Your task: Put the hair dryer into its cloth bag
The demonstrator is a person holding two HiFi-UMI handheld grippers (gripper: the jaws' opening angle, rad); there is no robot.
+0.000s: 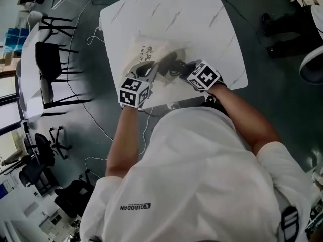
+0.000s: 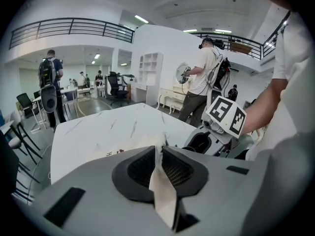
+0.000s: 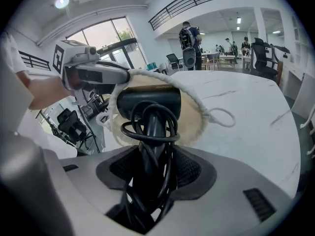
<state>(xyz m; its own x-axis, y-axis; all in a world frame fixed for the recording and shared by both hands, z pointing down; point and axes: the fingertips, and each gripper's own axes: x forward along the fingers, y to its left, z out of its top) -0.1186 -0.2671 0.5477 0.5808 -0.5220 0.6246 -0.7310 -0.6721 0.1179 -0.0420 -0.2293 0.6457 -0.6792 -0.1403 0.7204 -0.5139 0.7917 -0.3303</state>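
Observation:
A cream cloth bag with dark print lies on the white marble table. My left gripper is shut on the bag's rim and lifts the mouth wide. A black hair dryer, its cord coiled around the handle, is clamped by the handle in my right gripper. The dryer's head sits at the bag's mouth, framed by the rope-edged rim. In the head view both grippers meet at the bag's near end, with the dryer between them.
A drawstring loop lies on the table to the right of the bag. Black chairs stand left of the table beside another white table. Cables trail on the dark floor. People stand in the background.

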